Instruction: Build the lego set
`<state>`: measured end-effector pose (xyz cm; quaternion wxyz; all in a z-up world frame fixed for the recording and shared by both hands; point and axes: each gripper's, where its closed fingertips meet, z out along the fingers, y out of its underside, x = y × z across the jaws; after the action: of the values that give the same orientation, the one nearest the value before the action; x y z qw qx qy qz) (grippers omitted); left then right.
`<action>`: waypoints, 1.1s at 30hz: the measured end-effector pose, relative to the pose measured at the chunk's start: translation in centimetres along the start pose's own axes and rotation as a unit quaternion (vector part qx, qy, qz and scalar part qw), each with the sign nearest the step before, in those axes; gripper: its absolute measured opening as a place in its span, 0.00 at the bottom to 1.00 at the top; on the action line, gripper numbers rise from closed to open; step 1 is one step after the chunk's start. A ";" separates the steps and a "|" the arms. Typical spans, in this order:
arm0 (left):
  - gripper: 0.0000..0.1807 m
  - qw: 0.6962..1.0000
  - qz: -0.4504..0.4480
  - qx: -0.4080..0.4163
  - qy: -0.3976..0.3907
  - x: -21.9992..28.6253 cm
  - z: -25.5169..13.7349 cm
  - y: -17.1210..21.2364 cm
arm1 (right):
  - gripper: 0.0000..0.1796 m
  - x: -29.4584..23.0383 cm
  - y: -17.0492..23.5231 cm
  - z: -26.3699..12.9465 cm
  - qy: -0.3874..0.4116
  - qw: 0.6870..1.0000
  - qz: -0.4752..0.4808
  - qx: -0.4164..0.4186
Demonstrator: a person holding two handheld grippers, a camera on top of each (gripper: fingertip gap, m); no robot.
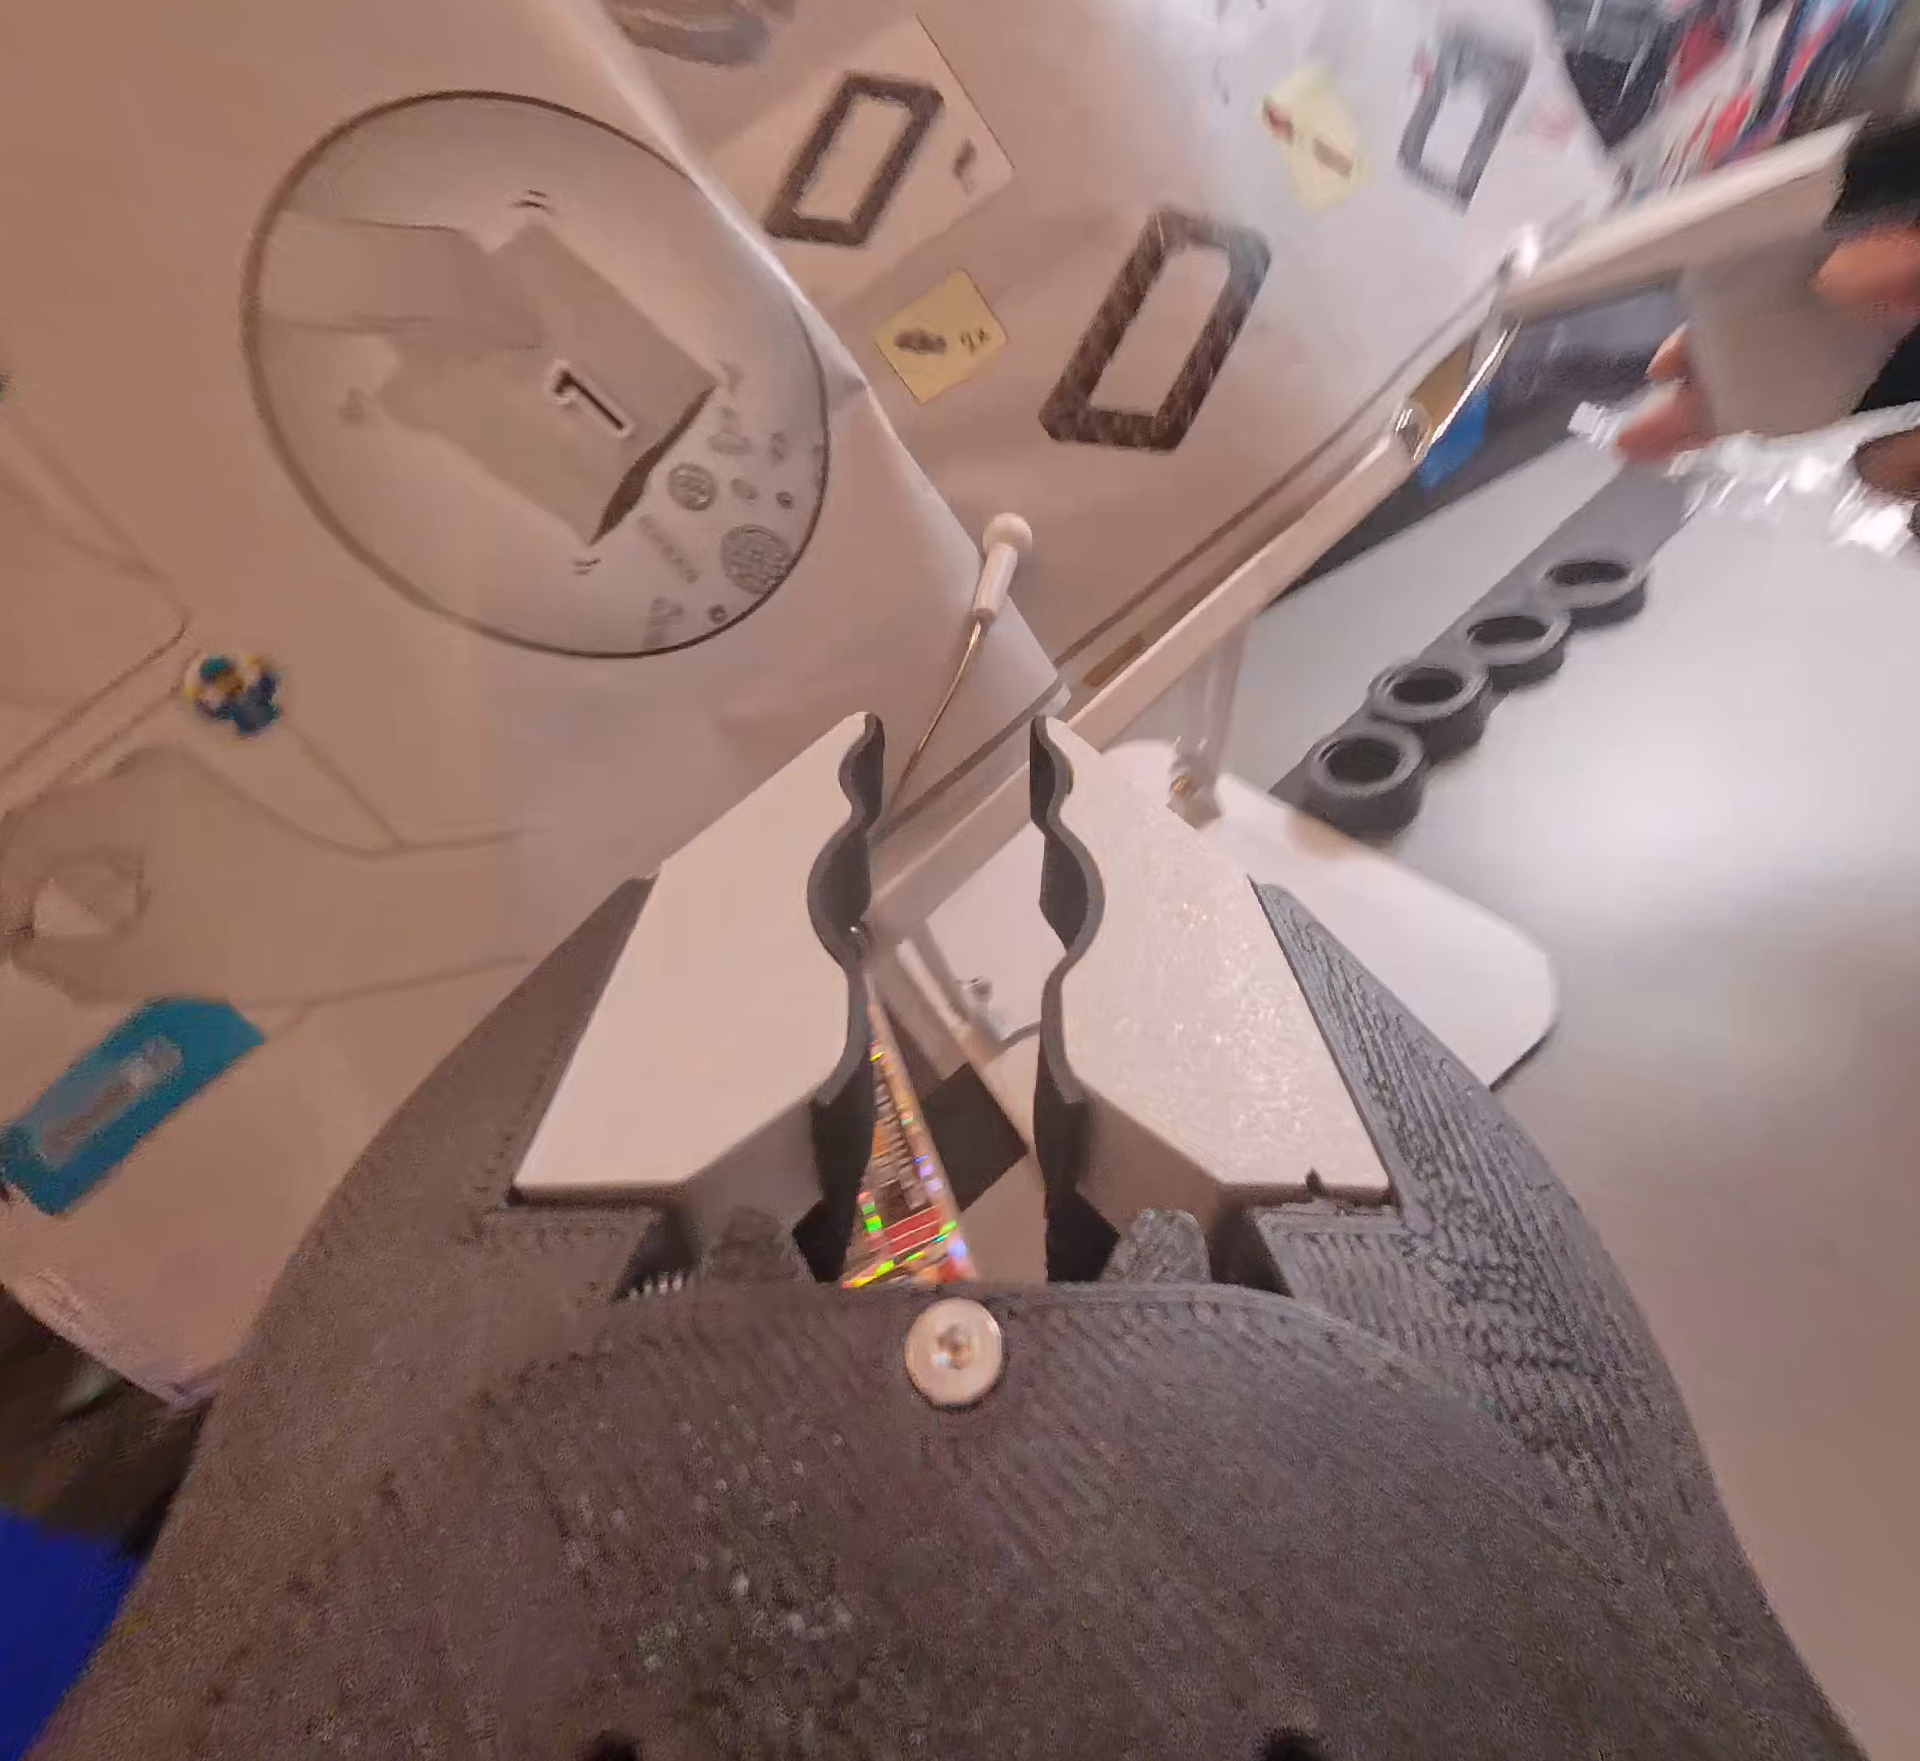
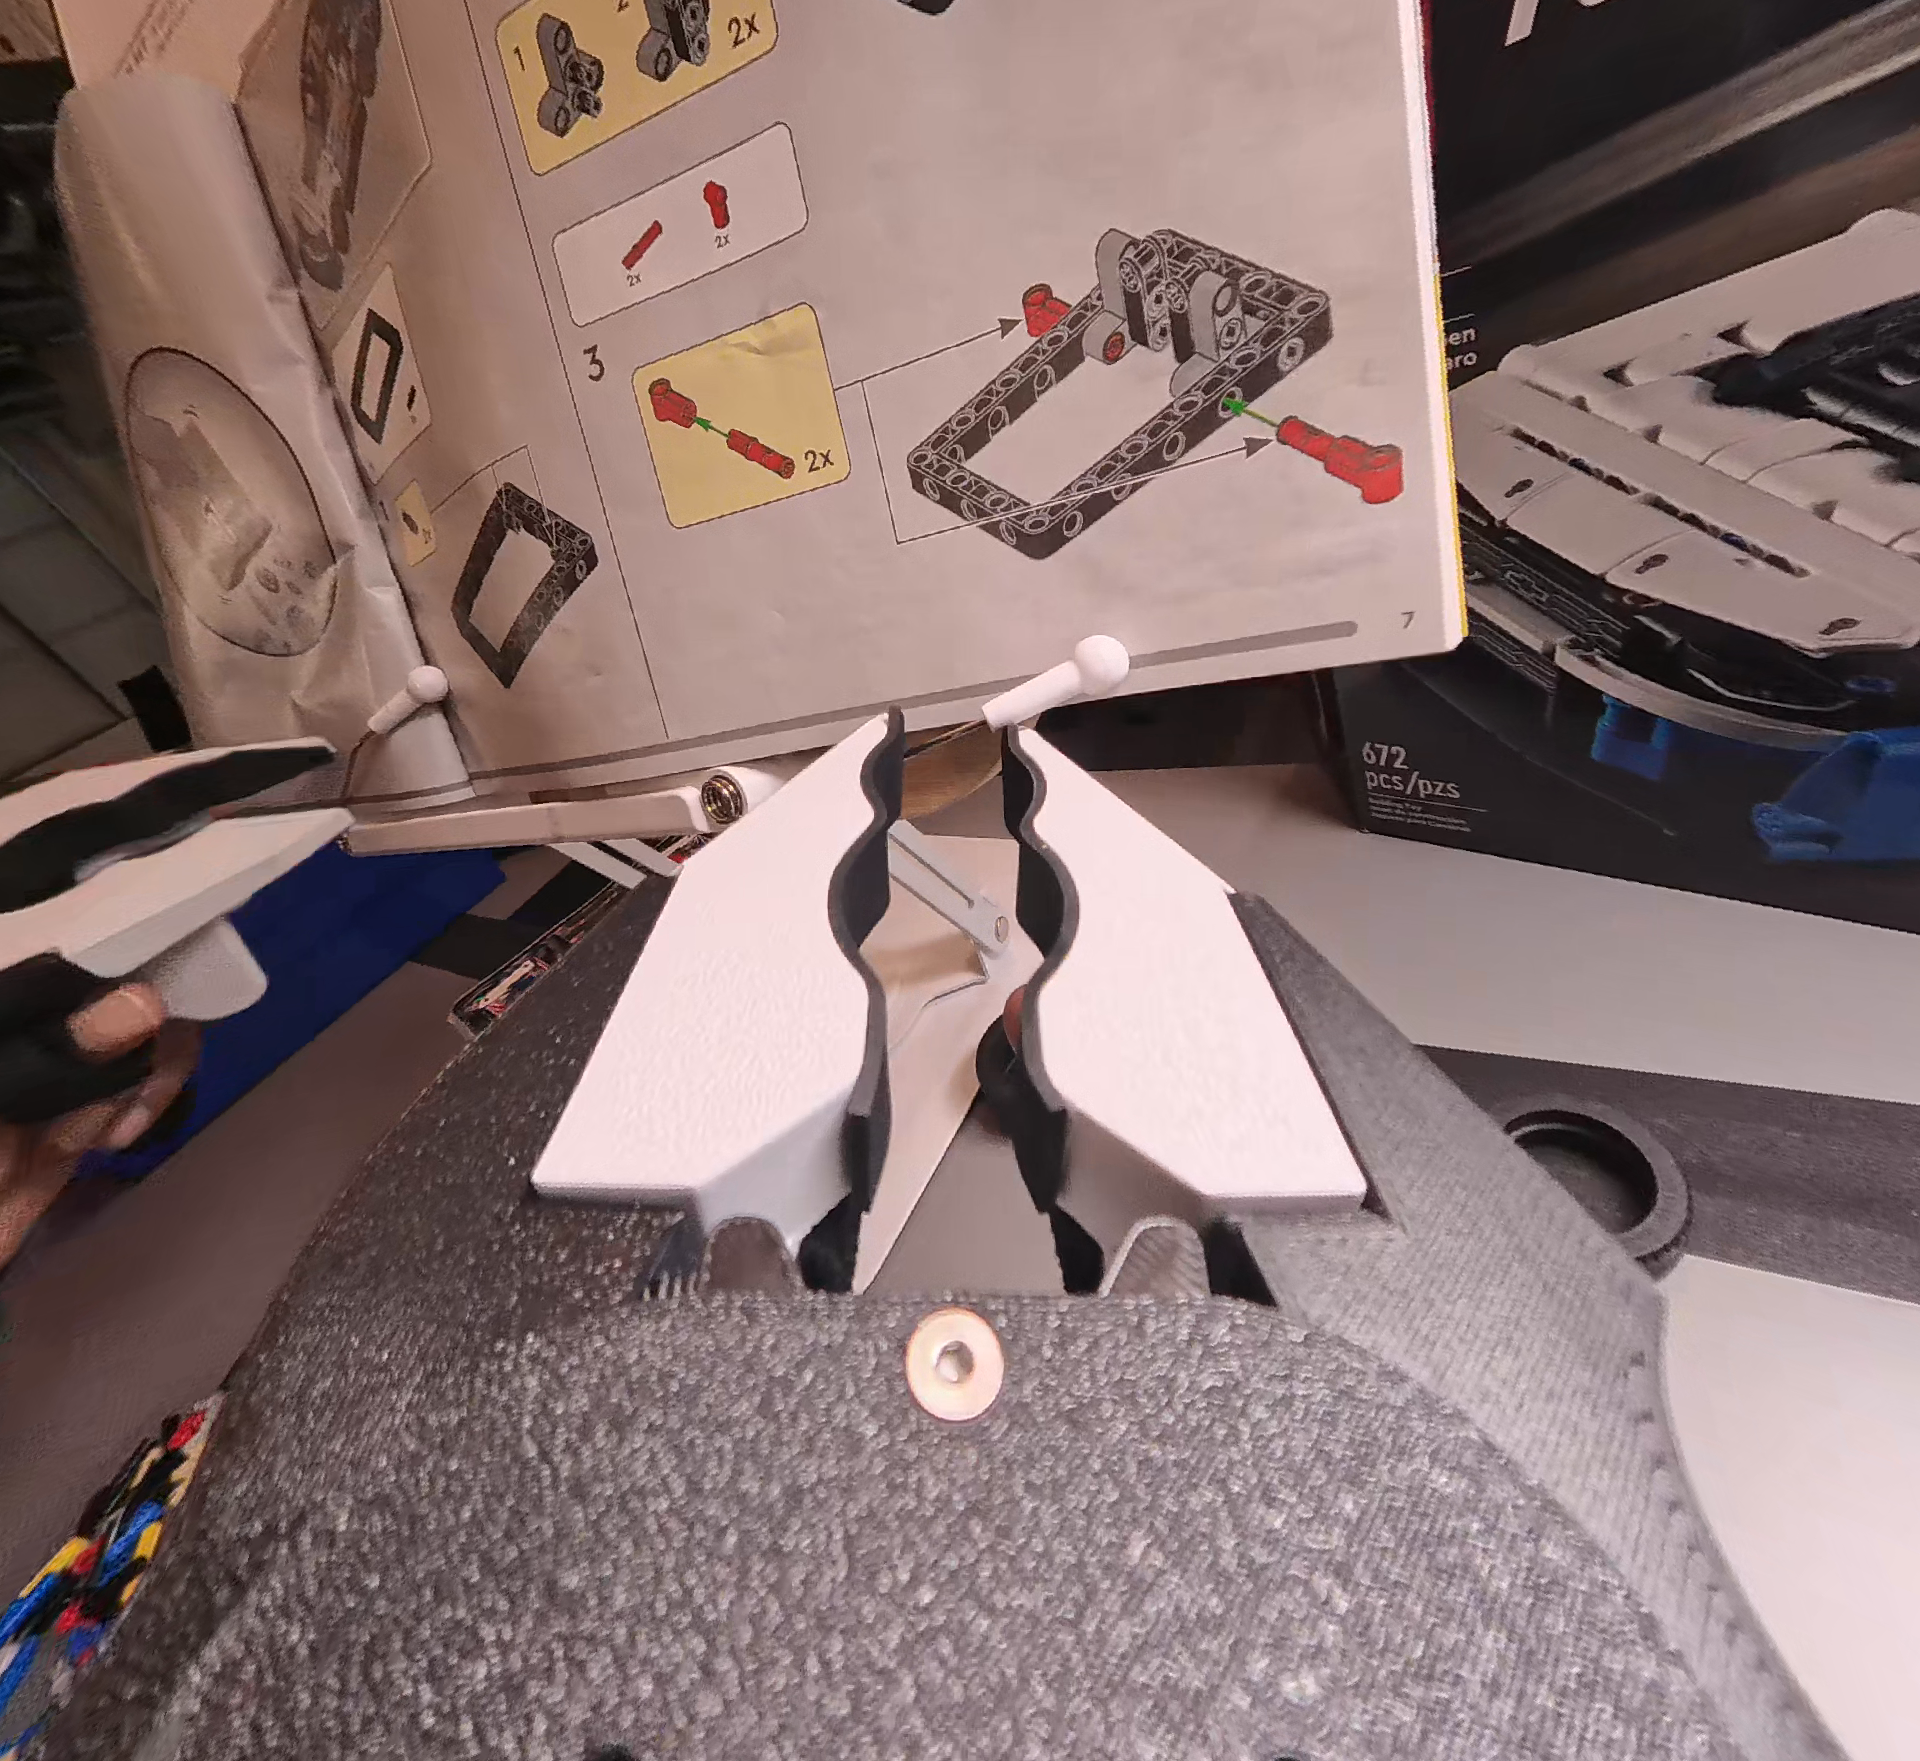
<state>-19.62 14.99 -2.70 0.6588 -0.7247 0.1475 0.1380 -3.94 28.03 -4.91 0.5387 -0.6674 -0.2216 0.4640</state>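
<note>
Holding both tongs spread and empty, we keep the right tongs [image 2: 951, 755] just below the instruction booklet [image 2: 935, 257] and the left tongs [image 1: 956, 755] at its left corner. The booklet stands open on a white stand [image 2: 540, 818], leaning back, spine upright, pages facing us, set box [image 2: 1683, 361] behind on the tabletop [image 2: 1507, 963].

Pale grey booklet [image 2: 935, 257] with yellow panels and red parts (black frames too); black box [image 2: 1683, 101]; white clips [image 2: 1055, 688].
</note>
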 end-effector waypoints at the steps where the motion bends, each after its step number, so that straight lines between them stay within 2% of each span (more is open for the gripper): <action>1: 0.15 0.999 0.032 -0.024 -0.003 0.0 0.6 0.4 | 0.09 0.0 0.0 0.0 -0.001 1.000 -0.001 -0.001; 3: 0.02 0.994 0.088 -0.056 -0.026 -0.9 1.3 0.9 | 0.09 0.0 0.0 0.0 -0.001 1.000 -0.005 0.001; 5: 0.01 0.994 0.089 -0.056 -0.035 -1.4 1.3 0.9 | 0.09 0.1 0.1 0.1 0.004 1.000 -0.017 0.001; 7: 0.01 0.999 0.001 -0.031 -0.025 -1.5 1.0 0.6 | 0.09 0.1 0.1 0.0 0.007 1.000 -0.020 -0.002; 9: 0.00 0.990 -0.135 0.024 -0.030 -2.9 0.2 0.1 | 0.09 0.1 0.2 0.0 0.004 1.000 -0.010 -0.001; 10: 0.00 0.975 -0.213 0.046 -0.040 -4.3 -0.4 0.4 | 0.09 0.1 0.3 0.0 0.003 1.000 -0.005 0.000; 13: 0.01 0.902 -0.421 0.094 0.000 -6.2 -1.8 2.2 | 0.09 0.2 0.4 0.0 0.004 1.000 0.001 0.003; 16: 0.02 0.856 -0.501 0.122 0.023 -6.3 -2.7 3.8 | 0.09 0.1 0.2 0.0 0.005 1.000 -0.002 0.012; 20: 0.03 0.751 -0.637 0.155 0.073 -5.6 -3.3 5.7 | 0.09 0.1 0.3 -0.1 0.004 1.000 0.007 0.006; 23: 0.04 0.715 -0.673 0.162 0.095 -5.0 -3.4 6.3 | 0.10 0.0 0.4 -0.3 0.004 1.000 0.003 0.003; 25: 0.04 0.722 -0.670 0.147 0.092 -4.7 -3.6 6.6 | 0.15 0.2 0.2 -0.7 0.007 1.000 -0.009 0.006; 27: 0.04 0.737 -0.660 0.130 0.069 -5.0 -4.1 7.3 | 0.16 1.4 -0.6 -1.4 0.030 0.999 -0.020 0.021; 30: 0.11 0.744 -0.659 0.101 0.033 -5.7 -5.4 8.5 | 0.20 3.4 -2.4 -2.9 0.070 0.996 -0.022 0.047; 33: 0.14 0.808 -0.579 0.107 -0.035 -7.8 -7.5 7.5 | 0.20 2.9 -5.0 -4.0 0.096 0.987 -0.103 0.075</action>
<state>-29.69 7.11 -5.74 0.6947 -0.5955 -0.3085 -0.2602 1.88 29.85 -1.45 0.6511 -0.6401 -0.2009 0.3549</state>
